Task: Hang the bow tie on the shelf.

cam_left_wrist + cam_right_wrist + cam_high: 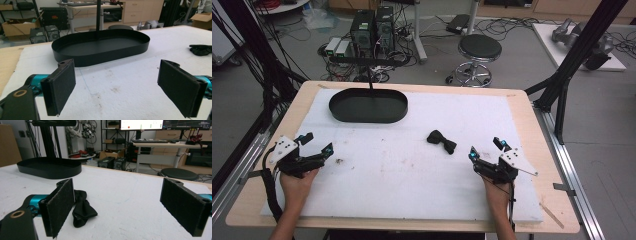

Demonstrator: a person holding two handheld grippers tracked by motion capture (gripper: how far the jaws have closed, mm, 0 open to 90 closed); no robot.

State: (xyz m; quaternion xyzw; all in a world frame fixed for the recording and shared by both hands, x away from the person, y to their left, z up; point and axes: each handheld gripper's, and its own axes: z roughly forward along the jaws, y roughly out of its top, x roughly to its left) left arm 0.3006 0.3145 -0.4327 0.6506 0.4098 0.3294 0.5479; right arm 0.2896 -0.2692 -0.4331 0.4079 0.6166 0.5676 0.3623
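Observation:
A small black cloth (441, 141), bunched like a bow tie, lies on the white foam mat right of centre. It lies just ahead of my right gripper (486, 149), whose jaws stand wide open and hold nothing. In the right gripper view the cloth (82, 211) sits partly behind the left pad. A black oval tray (368, 105) rests at the mat's far left with nothing in it. My left gripper (316, 142) is open near the mat's left edge, and the tray (100, 48) is straight ahead of it. The cloth (201, 49) appears far right in the left gripper view.
The white mat (402, 165) covers a wooden table (254, 185). A thin black pole (371, 80) rises behind the tray. Beyond the table stand a round stool (479, 50), computer boxes (372, 27) and cables on the floor. Black frame struts (572, 60) flank the right side.

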